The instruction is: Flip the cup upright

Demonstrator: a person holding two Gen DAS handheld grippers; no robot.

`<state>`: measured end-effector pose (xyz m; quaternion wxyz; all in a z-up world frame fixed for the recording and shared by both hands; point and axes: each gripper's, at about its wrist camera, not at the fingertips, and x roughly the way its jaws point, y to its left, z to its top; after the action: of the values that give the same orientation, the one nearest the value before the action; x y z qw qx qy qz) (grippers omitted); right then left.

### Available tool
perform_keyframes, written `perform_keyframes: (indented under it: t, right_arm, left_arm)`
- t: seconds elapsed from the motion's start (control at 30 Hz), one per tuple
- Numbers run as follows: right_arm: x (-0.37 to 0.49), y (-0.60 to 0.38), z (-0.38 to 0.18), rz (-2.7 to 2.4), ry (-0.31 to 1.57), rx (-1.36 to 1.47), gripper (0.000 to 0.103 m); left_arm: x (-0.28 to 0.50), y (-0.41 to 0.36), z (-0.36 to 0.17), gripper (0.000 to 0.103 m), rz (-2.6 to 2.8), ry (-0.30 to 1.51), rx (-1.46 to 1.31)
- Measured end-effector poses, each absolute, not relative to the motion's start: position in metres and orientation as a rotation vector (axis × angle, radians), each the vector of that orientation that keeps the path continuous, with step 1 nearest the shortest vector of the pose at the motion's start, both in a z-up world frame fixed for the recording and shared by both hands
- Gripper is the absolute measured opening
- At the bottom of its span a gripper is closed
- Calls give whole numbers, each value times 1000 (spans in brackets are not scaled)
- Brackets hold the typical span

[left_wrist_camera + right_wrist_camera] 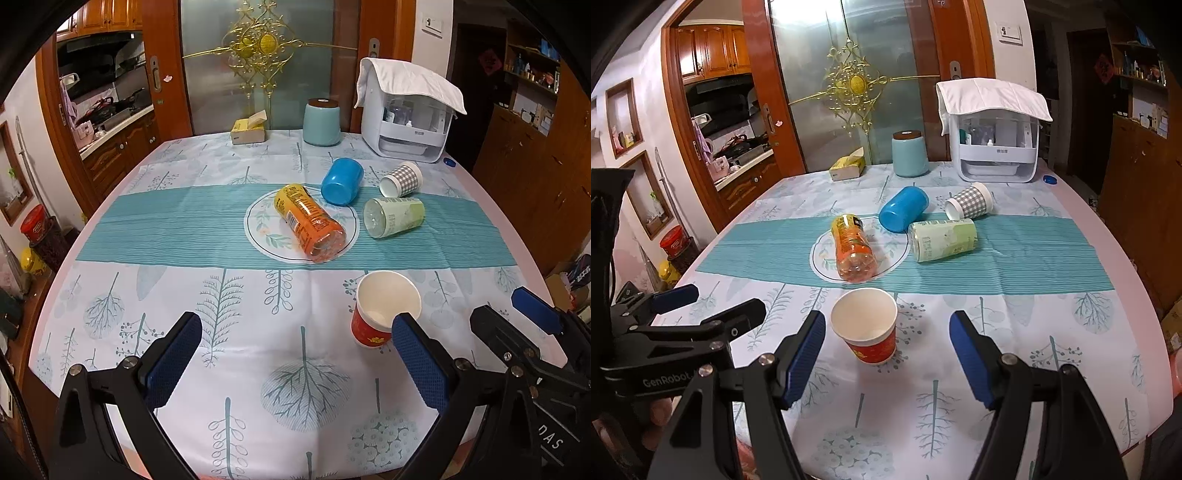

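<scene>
**A:** Where do you want me to look first?

**B:** Take the red cup [866, 325] as your landmark. It already stands mouth-up on the cloth [1015, 369], nearest to you. Everything that may need flipping lies beyond it.

**A:** Which is closest?

**B:** Just past the red cup lies the orange bottle [851, 249], base toward you, long axis running away and slightly left. Further off and to the right is the green cup [942, 240], on its side, its axis nearly crosswise to your reach. Behind that lie the blue cup [903, 214] and the checked cup [969, 202], also tipped.

**A:** And my grippers?

**B:** Your right gripper [886, 358] is spread wide, holding nothing, with the red cup sitting between its fingers but touching neither. Your left gripper [295, 354] is likewise released and empty; the red cup sits just at its right finger [417, 365].

**A:** So which hand goes?

**B:** I'd judge the right: the green cup lies ahead-right of the red cup, on that gripper's side.
</scene>
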<state>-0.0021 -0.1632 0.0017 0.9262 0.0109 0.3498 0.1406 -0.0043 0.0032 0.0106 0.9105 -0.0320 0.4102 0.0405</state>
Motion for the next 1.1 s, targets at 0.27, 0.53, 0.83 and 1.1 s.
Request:
perform_keyframes:
  t: [0.27,0.53,0.83,1.1]
  right_arm:
    - [0,-165,0,274,719,27,70]
    - [3,-166,-3,272,727,41,70]
    - [3,-165,-4,257,730,44,70]
    - [3,-165,-5,255,736,46,70]
  left_arm:
    - [-2,3,9,102,101,846,-58]
    - [-1,3,7,102,113,850,-59]
    - [-1,4,7,102,113,850,-60]
    - [0,5,4,102,121,854,-61]
